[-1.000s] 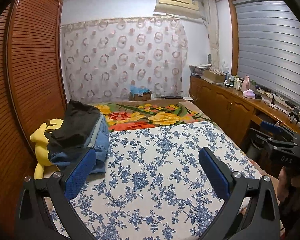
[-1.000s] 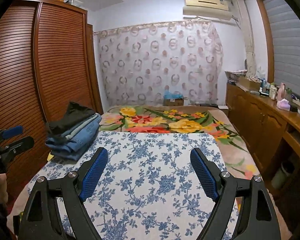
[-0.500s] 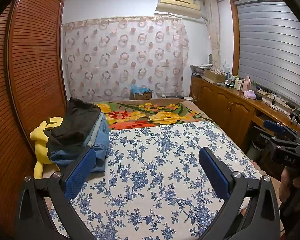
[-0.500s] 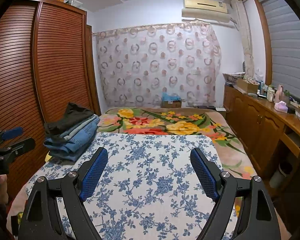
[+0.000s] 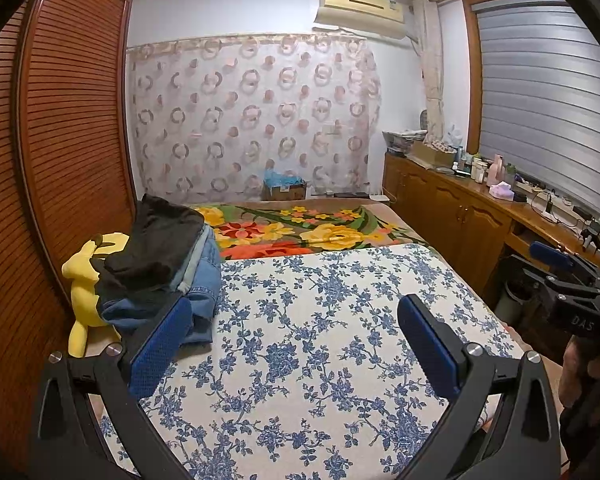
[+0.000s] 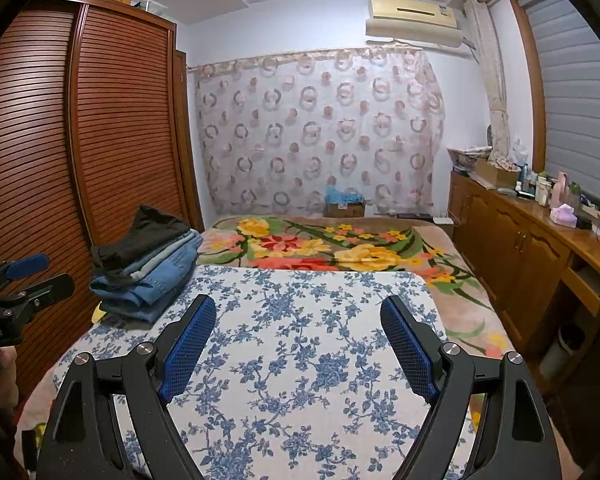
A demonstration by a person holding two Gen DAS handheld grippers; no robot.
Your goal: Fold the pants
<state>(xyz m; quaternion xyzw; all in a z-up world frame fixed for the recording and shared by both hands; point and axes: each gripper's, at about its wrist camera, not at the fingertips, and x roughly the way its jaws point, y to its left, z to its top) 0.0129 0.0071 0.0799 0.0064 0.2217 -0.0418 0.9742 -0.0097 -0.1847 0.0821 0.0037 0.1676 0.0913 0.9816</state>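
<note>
A stack of folded pants (image 5: 160,268), dark ones on top of blue jeans, lies at the left edge of the bed; it also shows in the right wrist view (image 6: 148,268). My left gripper (image 5: 296,312) is open and empty, held above the blue-flowered cloth (image 5: 320,340), with the stack just beyond its left finger. My right gripper (image 6: 298,312) is open and empty above the same cloth (image 6: 300,340), to the right of the stack. Each gripper shows at the edge of the other's view.
A yellow plush toy (image 5: 84,280) lies behind the stack by the louvred wardrobe (image 5: 60,140). A bright flowered blanket (image 5: 312,232) covers the far bed. A wooden sideboard (image 5: 460,216) with bottles runs along the right wall. A patterned curtain (image 5: 252,120) hangs at the back.
Both views have tilted up slightly, so the bed sits a little lower in frame. The jaws have stayed open and the stack has not moved.
</note>
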